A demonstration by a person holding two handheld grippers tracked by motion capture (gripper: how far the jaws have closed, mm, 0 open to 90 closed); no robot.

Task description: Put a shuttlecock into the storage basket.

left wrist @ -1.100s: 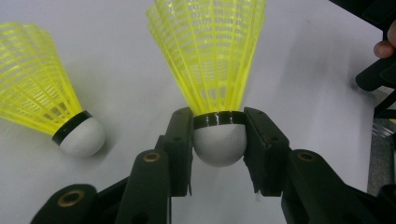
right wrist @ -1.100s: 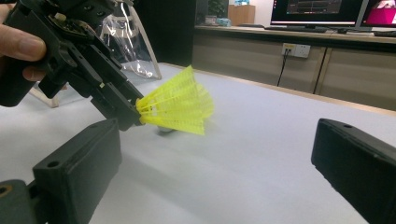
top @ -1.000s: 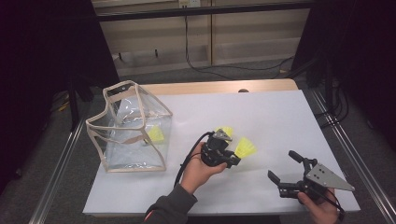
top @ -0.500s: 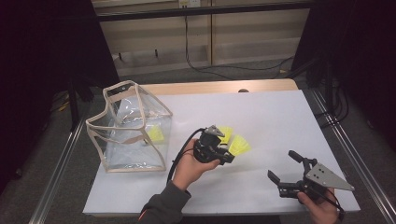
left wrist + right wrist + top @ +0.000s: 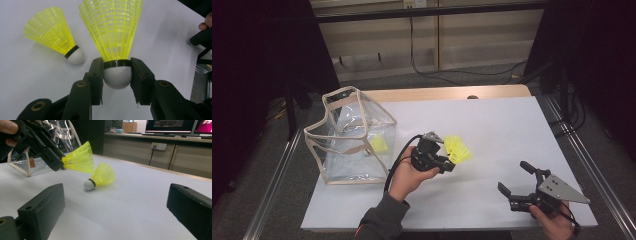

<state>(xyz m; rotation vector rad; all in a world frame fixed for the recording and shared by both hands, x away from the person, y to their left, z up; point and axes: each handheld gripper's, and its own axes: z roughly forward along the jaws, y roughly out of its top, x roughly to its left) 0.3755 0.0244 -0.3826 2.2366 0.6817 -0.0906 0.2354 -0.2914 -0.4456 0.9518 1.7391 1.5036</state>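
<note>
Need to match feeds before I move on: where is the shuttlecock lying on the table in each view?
High view: loose shuttlecock, centre, right of the left gripper.
Left gripper view: upper left, beside the held shuttlecock.
Right gripper view: centre, cork toward the camera.
Shared landmark: the held shuttlecock.

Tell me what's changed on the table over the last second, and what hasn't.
The left gripper, shut on a yellow shuttlecock by its white cork, has carried it leftward toward the clear bag, lifted off the table. The second shuttlecock stays lying on the table, another yellow one stays inside the bag, and the right gripper stays open at the near right.
</note>
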